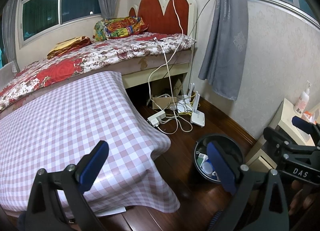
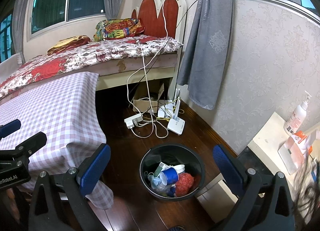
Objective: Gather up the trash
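I hold both the left gripper [image 1: 158,168] and right gripper [image 2: 162,168] wide open and empty above the bin [image 2: 172,173], which already has trash [image 2: 172,179] inside, so next I must find another piece.

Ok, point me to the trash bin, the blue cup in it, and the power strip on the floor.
trash bin [image 2: 145,160]: right wrist view, bare left inner wall.
blue cup [image 2: 170,175]: right wrist view, middle of its side.
power strip [image 2: 133,120]: right wrist view, top face.
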Tool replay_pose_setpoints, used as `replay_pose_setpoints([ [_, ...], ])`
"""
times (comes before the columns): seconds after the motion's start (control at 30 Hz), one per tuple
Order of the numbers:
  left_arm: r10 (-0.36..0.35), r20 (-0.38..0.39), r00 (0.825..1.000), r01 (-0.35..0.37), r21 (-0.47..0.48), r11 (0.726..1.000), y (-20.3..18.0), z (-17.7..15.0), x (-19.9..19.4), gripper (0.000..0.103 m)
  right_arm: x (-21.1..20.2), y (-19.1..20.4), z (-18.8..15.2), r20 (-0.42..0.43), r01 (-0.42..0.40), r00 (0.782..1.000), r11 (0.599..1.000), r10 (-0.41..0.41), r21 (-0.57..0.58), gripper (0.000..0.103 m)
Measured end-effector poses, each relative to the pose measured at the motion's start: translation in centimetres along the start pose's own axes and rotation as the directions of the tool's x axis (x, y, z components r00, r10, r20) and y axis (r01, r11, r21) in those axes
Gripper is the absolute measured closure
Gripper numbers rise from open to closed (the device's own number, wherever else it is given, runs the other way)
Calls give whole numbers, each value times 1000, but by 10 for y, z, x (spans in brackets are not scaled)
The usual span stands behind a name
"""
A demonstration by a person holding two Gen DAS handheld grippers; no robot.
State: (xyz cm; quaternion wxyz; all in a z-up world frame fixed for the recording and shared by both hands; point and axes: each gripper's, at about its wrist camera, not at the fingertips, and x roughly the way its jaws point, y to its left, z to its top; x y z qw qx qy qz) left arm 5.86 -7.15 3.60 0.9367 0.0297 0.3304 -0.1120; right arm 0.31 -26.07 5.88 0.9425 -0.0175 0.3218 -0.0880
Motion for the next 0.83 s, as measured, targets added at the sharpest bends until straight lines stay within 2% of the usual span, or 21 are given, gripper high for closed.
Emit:
replay_pose_setpoints([
  [0.27, 2, -8, 1000, -2, -3, 1000, 0, 1, 3, 3, 0, -7, 0, -1, 5, 1000, 1000, -5, 2, 0],
  [0.67, 5, 37, 999, -7, 53, 999, -3, -3, 1, 3, -1, -13, -2, -3, 11, 1000, 1000, -11, 5, 0],
  [0.83, 3, 39, 999, -5, 47, 999, -2, -4, 1, 2, -1, -13, -2, -8, 12, 1000, 1000, -12, 7, 0],
])
